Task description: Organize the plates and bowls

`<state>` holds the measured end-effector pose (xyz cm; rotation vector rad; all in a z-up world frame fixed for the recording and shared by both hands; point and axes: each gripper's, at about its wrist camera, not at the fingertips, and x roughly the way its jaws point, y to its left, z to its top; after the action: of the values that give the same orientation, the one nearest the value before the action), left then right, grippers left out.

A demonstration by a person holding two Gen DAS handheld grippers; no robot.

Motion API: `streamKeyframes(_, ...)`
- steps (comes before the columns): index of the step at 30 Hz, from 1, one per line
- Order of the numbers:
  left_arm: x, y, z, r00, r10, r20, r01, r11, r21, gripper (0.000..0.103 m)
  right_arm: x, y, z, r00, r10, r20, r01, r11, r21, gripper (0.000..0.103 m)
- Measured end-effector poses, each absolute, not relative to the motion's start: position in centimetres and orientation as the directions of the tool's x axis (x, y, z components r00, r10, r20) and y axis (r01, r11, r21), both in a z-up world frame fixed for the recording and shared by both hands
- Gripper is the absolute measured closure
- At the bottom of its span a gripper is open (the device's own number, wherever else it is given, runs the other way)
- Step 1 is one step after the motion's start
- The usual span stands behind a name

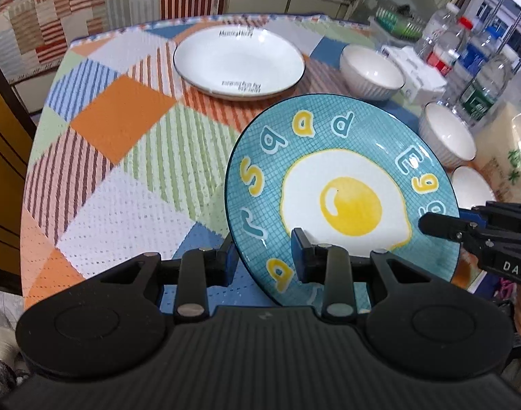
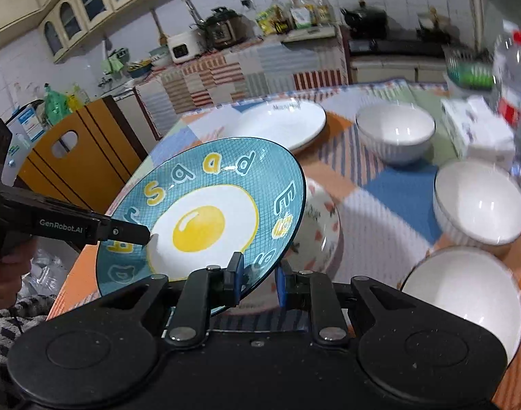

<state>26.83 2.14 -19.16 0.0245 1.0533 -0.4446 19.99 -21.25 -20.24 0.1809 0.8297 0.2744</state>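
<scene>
Blue egg plate [image 1: 342, 201] — gripped by both hand-held grippers — tilted.

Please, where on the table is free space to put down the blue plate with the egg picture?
Bare patchwork tablecloth lies left of the blue egg-print plate and in front of the white printed plate. The right side is crowded: white ribbed bowls and plastic bottles.
</scene>
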Motion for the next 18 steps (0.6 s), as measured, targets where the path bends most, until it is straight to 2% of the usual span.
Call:
streamKeyframes(9,28.8,1.8,-21.9,0.371,-0.321,-0.871,0.35,0.918,-0.189,0.073,21.1,-21.2,-23.1,0.602,0.306,-0.738,-0.116,0.947,0.298,0.079)
streamKeyframes(18,30.8,0.5,-22.5,0.344,-0.32,-0.883,0.353,0.915,-0.194,0.073,22.5,-21.7,-23.4,0.573,0.276,-0.772,-0.073,0.955,0.287,0.079)
